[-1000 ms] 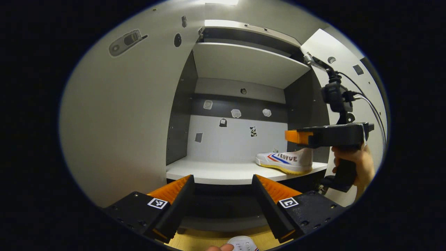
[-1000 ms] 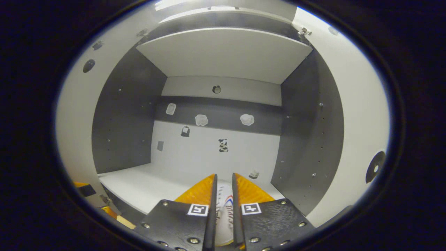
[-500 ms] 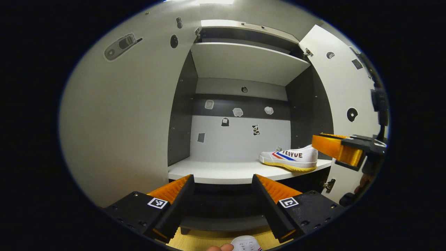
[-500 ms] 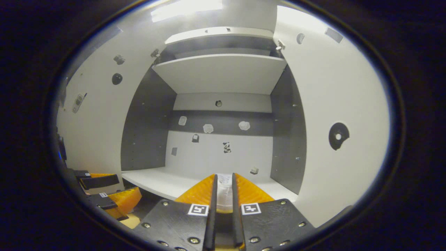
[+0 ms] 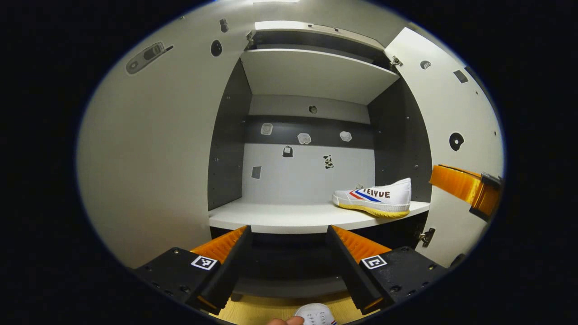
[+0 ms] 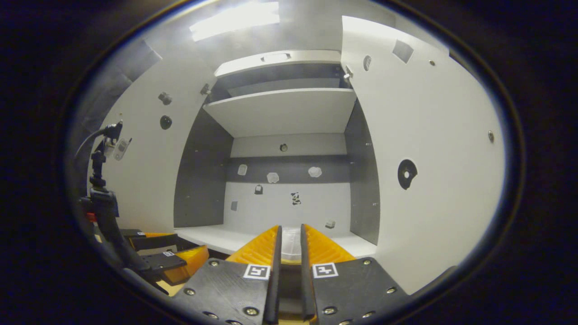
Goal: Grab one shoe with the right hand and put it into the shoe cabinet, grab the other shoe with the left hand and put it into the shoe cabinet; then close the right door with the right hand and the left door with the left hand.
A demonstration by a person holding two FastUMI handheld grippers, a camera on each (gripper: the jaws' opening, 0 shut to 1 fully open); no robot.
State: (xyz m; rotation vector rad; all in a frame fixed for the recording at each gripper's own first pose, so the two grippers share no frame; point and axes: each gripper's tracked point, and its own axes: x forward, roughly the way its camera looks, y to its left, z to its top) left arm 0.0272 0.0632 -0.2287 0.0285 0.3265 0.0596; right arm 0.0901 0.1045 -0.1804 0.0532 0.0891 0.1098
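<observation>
Two fingers of the left claw (image 5: 289, 253) stand spread wide at the bottom of the left gripper view, with nothing between them. Just below them, at the view's lower edge, the white toe of the second canvas shoe (image 5: 316, 314) lies on a light wooden floor (image 5: 257, 311), with a fingertip (image 5: 284, 321) beside it; this shoe is nearer than the claw's tips and outside the cabinet.

Beyond the left claw stands the white-and-dark-grey shoe cabinet (image 5: 311, 72), both doors swung open. On its white lower shelf (image 5: 280, 216), at the right end near the front edge, sits the white canvas sneaker with red and blue stripes and a yellowish sole (image 5: 374, 202), toe to the left, well apart from the left claw and up to its right. The rest of that shelf is bare ahead of the left claw. The open white left door (image 5: 149, 158) stands to the left, the open white right door (image 5: 451, 113) to the right, and in front of it the right claw (image 5: 465, 189) shows at the edge.

In the right gripper view the right claw's (image 6: 289, 253) fingers are drawn close together with only a narrow gap, gripping nothing; the sneaker (image 6: 291, 246) shows pale through that gap, farther off on the shelf. The left claw (image 6: 167, 255) sits low at the left. Small stickers (image 6: 295, 197) dot the cabinet's back wall.
</observation>
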